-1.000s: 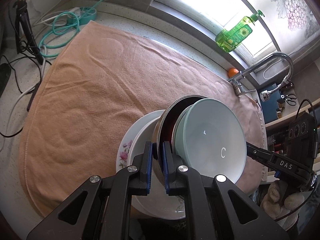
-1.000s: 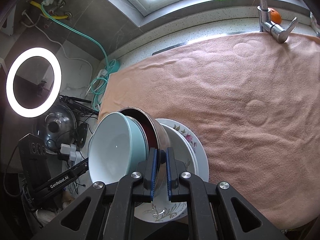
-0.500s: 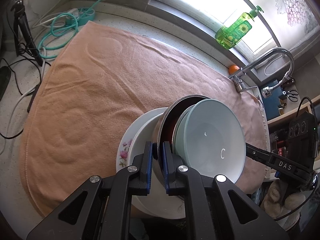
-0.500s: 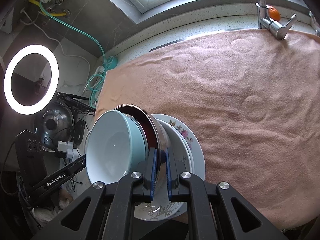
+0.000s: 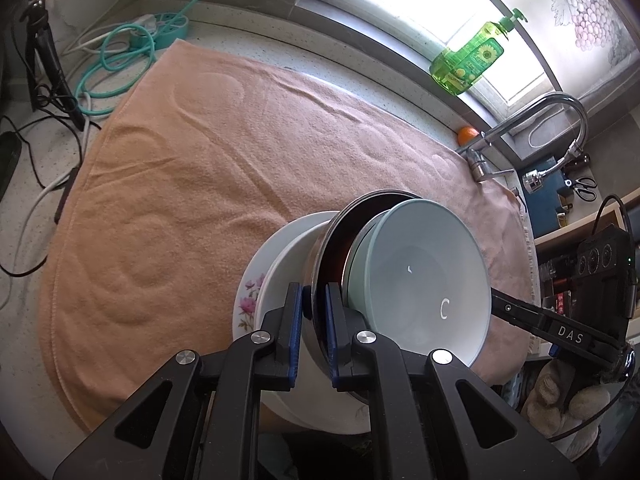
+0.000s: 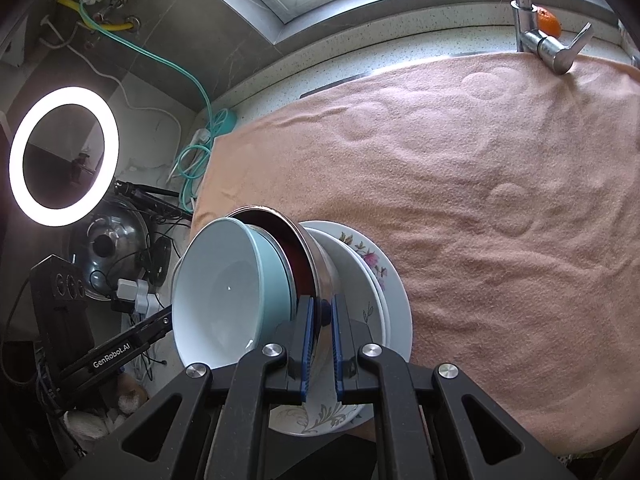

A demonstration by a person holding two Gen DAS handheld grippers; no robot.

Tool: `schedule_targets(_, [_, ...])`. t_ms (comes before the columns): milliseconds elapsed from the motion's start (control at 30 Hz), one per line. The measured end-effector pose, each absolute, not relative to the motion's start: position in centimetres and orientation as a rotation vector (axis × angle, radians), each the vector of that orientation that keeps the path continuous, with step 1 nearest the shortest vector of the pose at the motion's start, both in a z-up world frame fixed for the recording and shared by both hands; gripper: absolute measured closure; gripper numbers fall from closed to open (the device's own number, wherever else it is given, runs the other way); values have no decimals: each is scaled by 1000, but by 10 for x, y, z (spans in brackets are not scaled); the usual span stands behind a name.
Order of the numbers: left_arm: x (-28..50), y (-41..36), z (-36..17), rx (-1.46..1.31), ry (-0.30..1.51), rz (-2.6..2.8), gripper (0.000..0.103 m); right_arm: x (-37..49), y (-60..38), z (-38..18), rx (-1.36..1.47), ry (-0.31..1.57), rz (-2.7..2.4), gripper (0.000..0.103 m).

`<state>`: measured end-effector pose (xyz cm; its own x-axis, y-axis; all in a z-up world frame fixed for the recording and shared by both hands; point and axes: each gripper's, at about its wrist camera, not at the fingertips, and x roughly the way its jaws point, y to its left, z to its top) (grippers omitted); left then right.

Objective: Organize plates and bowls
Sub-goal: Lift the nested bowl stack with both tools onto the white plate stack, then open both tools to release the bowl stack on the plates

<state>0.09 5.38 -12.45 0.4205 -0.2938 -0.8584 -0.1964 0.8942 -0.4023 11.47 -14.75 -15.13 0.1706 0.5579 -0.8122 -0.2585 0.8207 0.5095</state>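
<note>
You hold a stack of dishes tilted on its edge, above the near edge of the towel [image 5: 192,184]. In the stack a pale blue bowl [image 5: 424,280] sits inside a steel bowl [image 5: 344,232] with a dark inner side, and this one leans in a white bowl [image 5: 280,276]. Behind them is a flowered plate [image 5: 246,300]; in the right wrist view it is the outer piece, with pink flowers on its rim.

Your left gripper [image 5: 314,320] is closed on the rim of the steel bowl: one blue pad is inside the rim and one is outside, and both press on the metal. Your right gripper [image 6: 322,328] is closed on the same rim from the opposite side of the stack, also with one pad on each side. In each view you can see the other gripper as a black arm that comes to the stack from beyond the blue bowl, and a gloved hand [image 5: 560,396] holds it.

The towel is peach coloured, it covers the counter and it shows several round marks. At its far side stand a faucet [image 5: 536,120], a small orange [image 5: 467,134] and a green soap bottle [image 5: 468,62] on the window sill. At the left of the towel lie a teal cable [image 5: 120,60] and a power strip [image 5: 168,28]. In the right wrist view a ring light [image 6: 64,156] shines beside the counter, and under it is a pot lid [image 6: 116,240].
</note>
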Motion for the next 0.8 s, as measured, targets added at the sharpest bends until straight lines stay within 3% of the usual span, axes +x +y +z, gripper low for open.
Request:
schedule_targets(567, [-6,67,-108,-457,1093,-6,91,111,-154,-137,254,1219,576,92])
schedule_targets(800, [-10,65,-99,-414,1049,44,91,106,-159,-120,158,1119,531,82])
